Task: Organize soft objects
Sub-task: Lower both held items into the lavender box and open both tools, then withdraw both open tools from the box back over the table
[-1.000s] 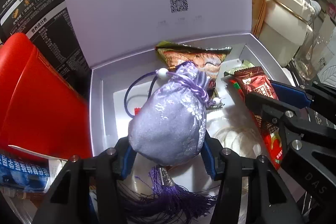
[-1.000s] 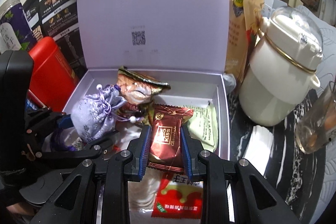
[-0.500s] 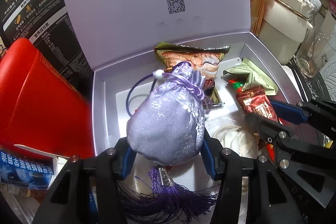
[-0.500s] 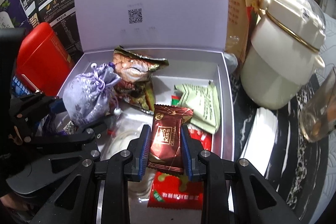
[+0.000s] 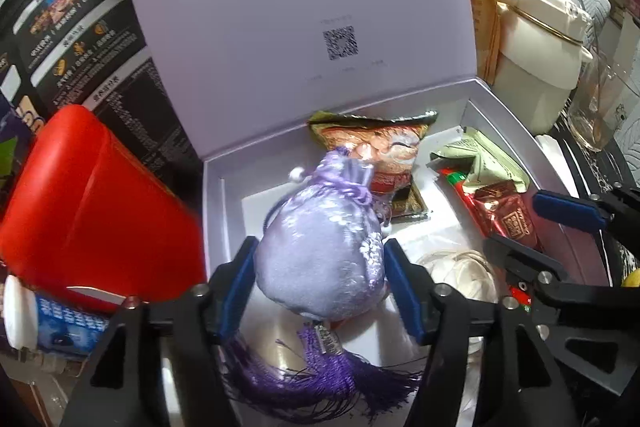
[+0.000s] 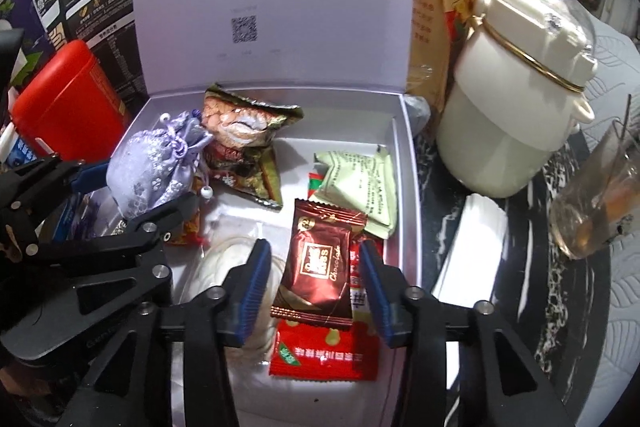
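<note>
Container: lavender gift box [image 6: 408, 187], lid propped upright at the top of both frames; floor holds several soft packets.

Left gripper [image 5: 320, 275]: closed on the purple sachet [image 5: 320, 251], blue pads pressed against its two flanks; the pouch bulges between them.

Sachet position: centre of the left wrist view, over the left half of the box; whether it rests on the floor cannot be told. Drawstring neck points toward the lid, tassel [image 5: 320, 375] trails toward the bottom edge. Long axis runs along the fingers.

Right gripper [image 6: 312, 279]: jaws wide, pads standing clear on either side of the chocolate packet [image 6: 320, 267]; no contact visible.

Chocolate packet position: lower centre of the right wrist view, lying on a red wrapper [image 6: 324, 351] at the box's right half, directly between the open fingers. Long axis runs along the fingers, toward the lid.

Other contents: brown snack bag [image 6: 244, 143] at the back, pale green sachet [image 6: 360, 183] to its right.

Nearer hand: each gripper sits over its own item; the left gripper appears at the left edge of the right wrist view.

Pose: both grippers angled downward into the box from its front edge.

Judged step: sachet placement pending release; chocolate packet looks set down.
</note>
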`<action>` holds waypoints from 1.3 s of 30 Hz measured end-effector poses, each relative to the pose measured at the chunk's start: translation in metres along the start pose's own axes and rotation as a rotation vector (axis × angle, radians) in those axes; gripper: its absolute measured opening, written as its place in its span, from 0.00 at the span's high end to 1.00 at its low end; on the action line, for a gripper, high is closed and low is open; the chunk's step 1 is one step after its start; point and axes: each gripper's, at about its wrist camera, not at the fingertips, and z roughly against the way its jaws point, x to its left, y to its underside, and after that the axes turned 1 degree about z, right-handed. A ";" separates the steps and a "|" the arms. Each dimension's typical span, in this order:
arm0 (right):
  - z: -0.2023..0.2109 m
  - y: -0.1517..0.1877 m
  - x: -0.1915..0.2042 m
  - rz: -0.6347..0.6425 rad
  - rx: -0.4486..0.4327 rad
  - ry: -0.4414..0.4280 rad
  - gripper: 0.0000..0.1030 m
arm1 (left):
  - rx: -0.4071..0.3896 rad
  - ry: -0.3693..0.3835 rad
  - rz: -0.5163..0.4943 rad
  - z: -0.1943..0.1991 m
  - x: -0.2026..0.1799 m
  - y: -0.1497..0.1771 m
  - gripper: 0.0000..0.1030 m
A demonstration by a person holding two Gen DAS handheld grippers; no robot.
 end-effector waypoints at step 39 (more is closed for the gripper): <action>0.185 0.003 0.021 0.000 -0.299 0.066 0.47 | -0.305 0.013 0.026 0.204 0.029 0.006 0.26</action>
